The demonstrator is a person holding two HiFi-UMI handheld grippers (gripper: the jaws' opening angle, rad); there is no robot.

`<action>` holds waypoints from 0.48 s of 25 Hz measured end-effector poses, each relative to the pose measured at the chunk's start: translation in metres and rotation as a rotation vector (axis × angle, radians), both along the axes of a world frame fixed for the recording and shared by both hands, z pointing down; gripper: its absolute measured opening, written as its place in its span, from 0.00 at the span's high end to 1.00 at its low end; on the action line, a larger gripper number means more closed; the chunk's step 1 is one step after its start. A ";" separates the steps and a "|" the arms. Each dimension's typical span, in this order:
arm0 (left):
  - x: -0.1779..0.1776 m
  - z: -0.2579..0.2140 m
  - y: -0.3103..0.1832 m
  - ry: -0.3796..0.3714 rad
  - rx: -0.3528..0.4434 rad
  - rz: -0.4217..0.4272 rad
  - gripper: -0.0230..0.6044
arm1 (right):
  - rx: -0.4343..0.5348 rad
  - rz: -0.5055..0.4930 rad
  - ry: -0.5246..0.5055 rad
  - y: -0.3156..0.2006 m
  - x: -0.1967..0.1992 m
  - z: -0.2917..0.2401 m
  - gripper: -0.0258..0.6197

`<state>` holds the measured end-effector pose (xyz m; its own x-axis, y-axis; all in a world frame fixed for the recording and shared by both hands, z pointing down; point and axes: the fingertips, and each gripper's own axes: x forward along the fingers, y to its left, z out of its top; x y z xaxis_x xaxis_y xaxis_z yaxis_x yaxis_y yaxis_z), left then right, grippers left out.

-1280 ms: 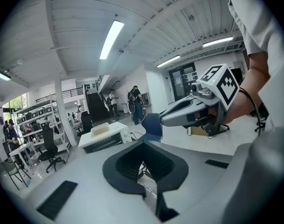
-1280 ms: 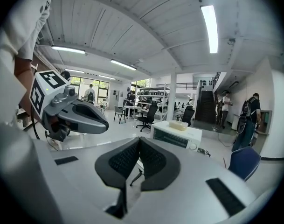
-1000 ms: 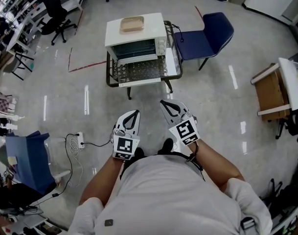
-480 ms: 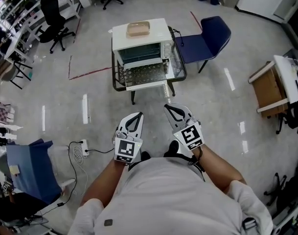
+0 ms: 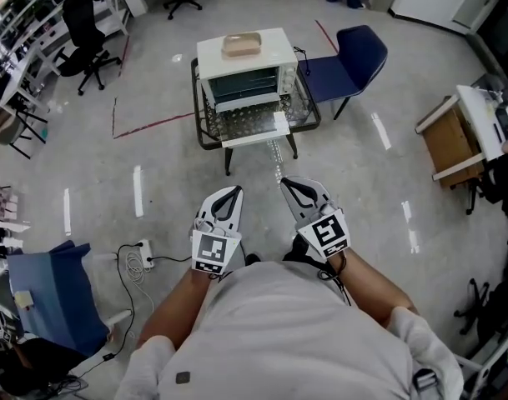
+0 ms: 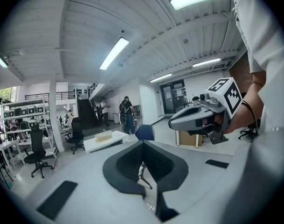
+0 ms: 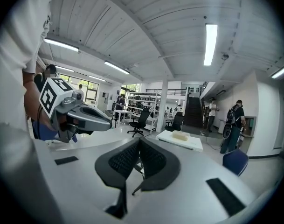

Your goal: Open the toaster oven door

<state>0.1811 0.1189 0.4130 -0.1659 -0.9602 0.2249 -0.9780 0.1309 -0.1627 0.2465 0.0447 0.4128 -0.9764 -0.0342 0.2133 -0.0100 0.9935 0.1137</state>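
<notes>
The white toaster oven (image 5: 243, 61) stands on a small black-framed table (image 5: 200, 115) far ahead of me. Its glass door (image 5: 252, 122) hangs down flat in front of the open cavity. A tan tray (image 5: 241, 44) lies on the oven's roof. My left gripper (image 5: 228, 192) and right gripper (image 5: 294, 182) are held side by side close to my body, well short of the table, both shut and holding nothing. In the left gripper view the shut left gripper (image 6: 142, 143) points toward the distant oven (image 6: 107, 141). The right gripper view shows the right gripper (image 7: 140, 141) the same way, with the oven (image 7: 181, 141) beyond it.
A blue chair (image 5: 345, 61) stands right of the table. A wooden desk (image 5: 454, 140) sits at the far right. A power strip with cable (image 5: 141, 252) lies on the floor at my left, beside a blue seat (image 5: 49, 294). Office chairs (image 5: 78, 23) stand at the back left.
The oven and table now look smaller and farther off. Both grippers have drawn back from it with my body, staying shut.
</notes>
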 end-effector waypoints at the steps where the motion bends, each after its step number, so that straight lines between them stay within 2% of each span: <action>1: -0.001 -0.002 0.006 0.000 0.008 0.002 0.94 | 0.005 0.001 0.001 0.006 0.001 0.001 0.93; 5: -0.002 -0.006 0.035 -0.003 0.039 0.009 0.94 | 0.035 0.014 0.003 0.029 0.008 0.011 0.93; 12: 0.004 -0.007 0.076 0.007 0.070 0.024 0.94 | 0.027 0.056 0.010 0.062 0.022 0.015 0.93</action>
